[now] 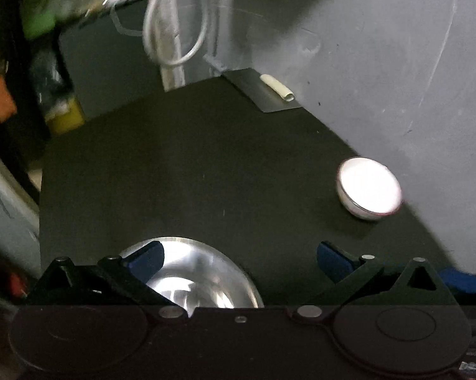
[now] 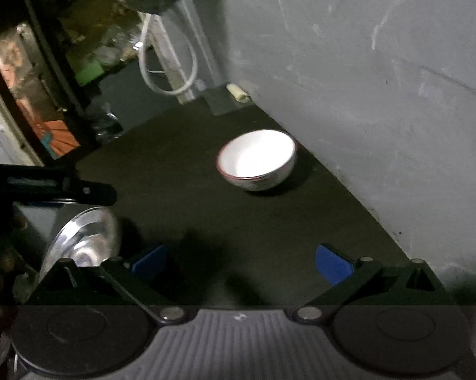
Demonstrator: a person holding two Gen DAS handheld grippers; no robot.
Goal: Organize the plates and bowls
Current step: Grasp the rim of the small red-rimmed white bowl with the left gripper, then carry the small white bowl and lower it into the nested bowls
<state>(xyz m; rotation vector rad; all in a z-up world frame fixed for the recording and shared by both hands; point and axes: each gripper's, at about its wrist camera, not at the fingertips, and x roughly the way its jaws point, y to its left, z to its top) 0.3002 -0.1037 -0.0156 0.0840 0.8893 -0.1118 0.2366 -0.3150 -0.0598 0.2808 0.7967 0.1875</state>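
The left hand-held gripper (image 1: 239, 258), wide open and empty, hovers over the steel bowl (image 1: 197, 277) at 7 o'clock, probably to grab it, while the right hand-held gripper (image 2: 239, 261), equally agape, faces the white bowl (image 2: 257, 160) at 12 o'clock on the tabletop (image 2: 181, 190).

Ceramic bowl (image 2: 257, 160) on table (image 2: 181, 196) near wall (image 2: 380, 95); steel bowl (image 1: 193, 275) well left

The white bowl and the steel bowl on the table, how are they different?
The white bowl is glossy ceramic with a thin red rim line; the steel bowl is bare, mirror-like metal. The white bowl sits far back by the grey wall; the steel bowl lies close under the left gripper. The steel bowl looks wider and shallower, though nearness may exaggerate that. Both stand open side up on the dark table.
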